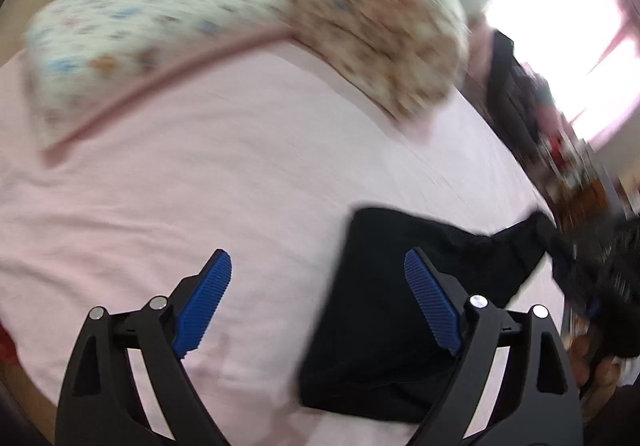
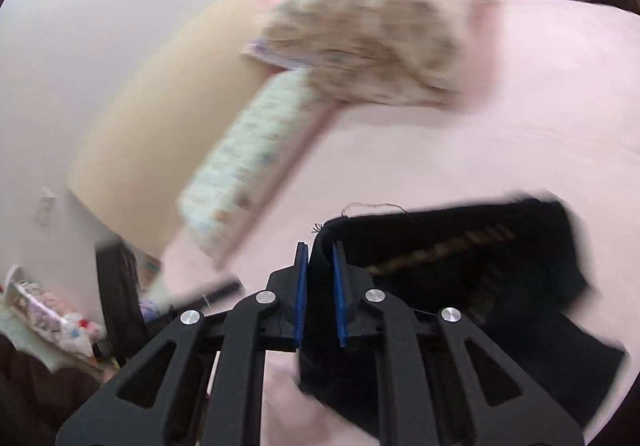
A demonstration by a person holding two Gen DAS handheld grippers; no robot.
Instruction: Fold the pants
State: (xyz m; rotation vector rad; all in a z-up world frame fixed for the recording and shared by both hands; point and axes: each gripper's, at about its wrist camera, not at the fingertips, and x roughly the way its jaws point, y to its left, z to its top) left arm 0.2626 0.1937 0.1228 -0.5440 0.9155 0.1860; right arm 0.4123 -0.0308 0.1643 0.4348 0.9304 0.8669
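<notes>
The black pants [image 1: 372, 330] lie folded on the pink bed sheet [image 1: 224, 174], at the lower right of the left wrist view. My left gripper [image 1: 318, 266] is open and empty above the sheet, its right finger over the pants' left part. My right gripper [image 2: 320, 266] is shut on a corner of the black pants [image 2: 480, 258], which trail to the right over the pink sheet [image 2: 500, 134]. The right gripper also shows blurred at the right edge of the left wrist view [image 1: 592, 278], holding the far end of the pants.
Two patterned pillows [image 1: 132, 34] [image 1: 384, 30] lie at the head of the bed, by a beige headboard [image 2: 160, 118]. A dark cluttered stand [image 1: 516, 86] is beside the bed under a bright window [image 1: 560, 26]. Both views are motion-blurred.
</notes>
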